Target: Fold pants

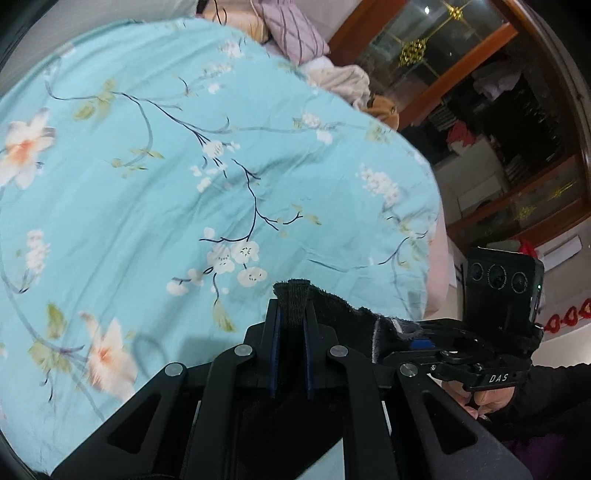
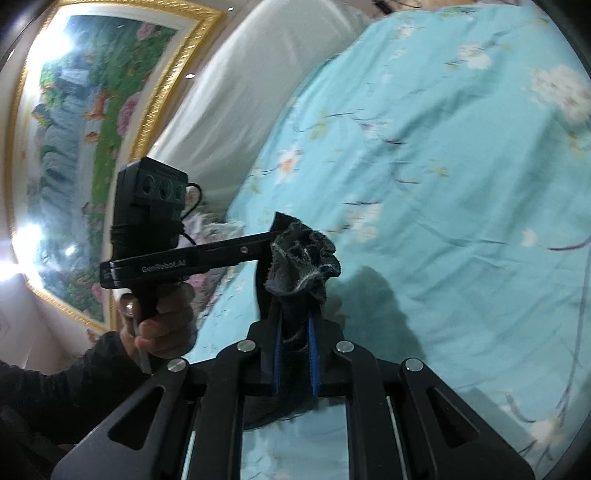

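The pants (image 1: 295,302) are dark grey with a fuzzy inner side. In the left wrist view my left gripper (image 1: 292,314) is shut on a narrow fold of their edge, which sticks up between the blue pads. The cloth runs from there to the right, to my right gripper (image 1: 421,332), held in a hand. In the right wrist view my right gripper (image 2: 295,314) is shut on a bunched wad of the pants (image 2: 303,258). Beside it the left gripper (image 2: 266,251) reaches into the same cloth. Both ends are lifted above the bed; the rest hangs hidden below.
A turquoise floral bedsheet (image 1: 184,184) covers the bed. Pillows and bunched bedding (image 1: 295,33) lie at its far end. A wooden glass-door cabinet (image 1: 480,92) stands beyond the bed's right edge. A white headboard (image 2: 236,103) and a gold-framed painting (image 2: 92,129) are in the right wrist view.
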`<state>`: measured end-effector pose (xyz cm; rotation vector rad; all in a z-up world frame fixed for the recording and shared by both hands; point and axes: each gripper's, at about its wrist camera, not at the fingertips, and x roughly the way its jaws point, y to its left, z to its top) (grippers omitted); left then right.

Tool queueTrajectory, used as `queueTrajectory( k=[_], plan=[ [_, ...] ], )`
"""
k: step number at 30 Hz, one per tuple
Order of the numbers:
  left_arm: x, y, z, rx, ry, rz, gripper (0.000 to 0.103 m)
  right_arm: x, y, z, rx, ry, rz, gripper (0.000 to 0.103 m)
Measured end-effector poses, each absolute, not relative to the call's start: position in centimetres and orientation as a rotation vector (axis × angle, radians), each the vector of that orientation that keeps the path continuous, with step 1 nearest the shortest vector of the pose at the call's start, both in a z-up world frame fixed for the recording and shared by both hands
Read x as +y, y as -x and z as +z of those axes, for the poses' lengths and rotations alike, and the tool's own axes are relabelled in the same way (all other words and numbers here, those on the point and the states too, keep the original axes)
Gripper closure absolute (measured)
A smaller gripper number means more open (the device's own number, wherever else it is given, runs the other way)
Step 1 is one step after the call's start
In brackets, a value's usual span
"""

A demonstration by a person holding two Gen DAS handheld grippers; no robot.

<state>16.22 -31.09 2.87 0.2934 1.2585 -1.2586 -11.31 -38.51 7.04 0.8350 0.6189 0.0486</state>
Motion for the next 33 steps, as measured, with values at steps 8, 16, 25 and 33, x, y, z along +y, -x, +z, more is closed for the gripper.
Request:
queueTrajectory(
  k=[8,16,25,33],
  plan=[
    [-24.1,-15.3,6.6,1.177,-0.197,-1.22,0.094,-34.0,9.4,9.7,0.633,-0.773,0.23,0.09],
    [-16.2,-15.0,7.2,1.154,-0.073,-1.124,0.094,-28.6,6.0,9.8,0.718,-0.712,0.385,0.09],
    [-8.4,-14.7,4.7,1.189,0.036,-1.003,0.094,-22.7,2.6,6.7,0.857,-0.662,0.49,0.09],
    [-4.4,-14.7,2.0,1.223,0.115,-0.907,0.094,-19.9,0.7,4.0,0.952,-0.613,0.529,0.09]
  ],
)
